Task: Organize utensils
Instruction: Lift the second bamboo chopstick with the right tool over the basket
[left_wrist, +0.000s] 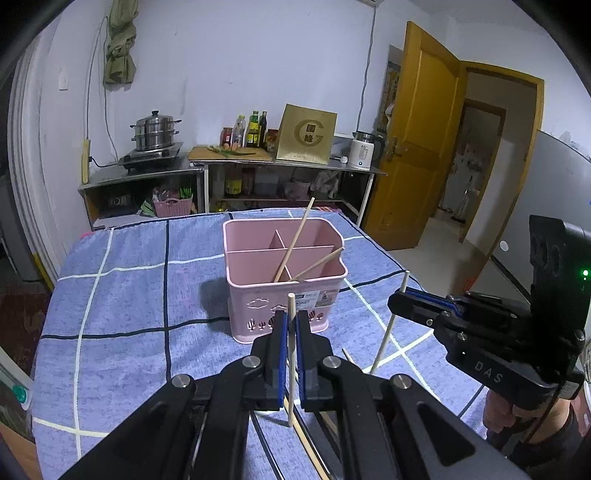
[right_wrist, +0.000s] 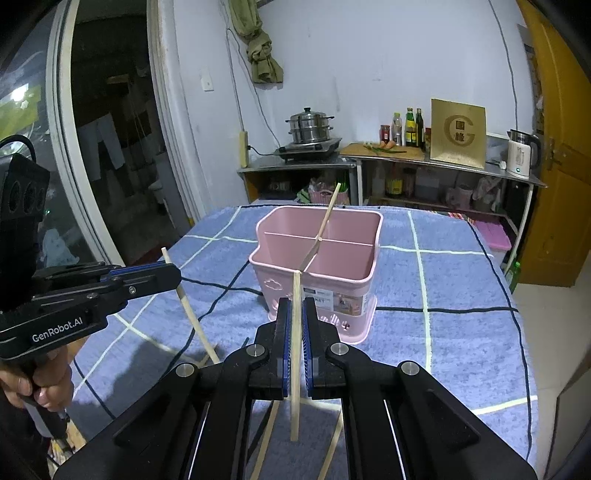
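Closest to each camera is a thin wooden stick pinched upright between blue pads. One chopstick sits in the left gripper, whose jaws are squeezed tight on it. Another chopstick sits in the right gripper, squeezed just as tight. Both sticks hang clear above the blue checked cloth, with their bottom ends in the air.

Just past them stands the pink basket, split into boxes inside. Two chopsticks already lean in it, crossing over the walls. More loose sticks lie on the cloth under the grippers.

What could go wrong, I think: each stick is held at only one small spot, so it could swing or slip out. A long stick coming in tilted could bump the rim or the leaning sticks and knock them out. The two grippers are near each other and might also bump.
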